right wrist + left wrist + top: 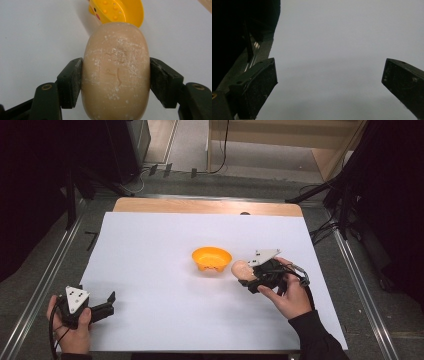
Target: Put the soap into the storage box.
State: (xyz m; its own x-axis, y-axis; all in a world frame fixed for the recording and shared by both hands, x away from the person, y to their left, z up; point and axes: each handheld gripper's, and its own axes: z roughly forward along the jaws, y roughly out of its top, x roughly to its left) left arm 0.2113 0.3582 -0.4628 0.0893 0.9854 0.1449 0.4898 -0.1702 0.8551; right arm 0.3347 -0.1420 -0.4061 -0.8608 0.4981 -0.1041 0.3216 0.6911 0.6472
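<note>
- Tan bread roll clamped in right gripper, just beside yellow bowl
- bowl interior looks bare
- left gripper spread wide over counter

Lab, dark curtains, metal frame

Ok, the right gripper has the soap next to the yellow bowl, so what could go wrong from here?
1. The soap is rounded and smooth, and the right gripper pinches it only at its two sides, so it could squirt out.
2. The bowl looks small and light; bumping its rim might tip or slide it.
3. The soap seems nearly as long as the bowl is wide, so it might catch on the edge and roll onto the white sheet.
</note>
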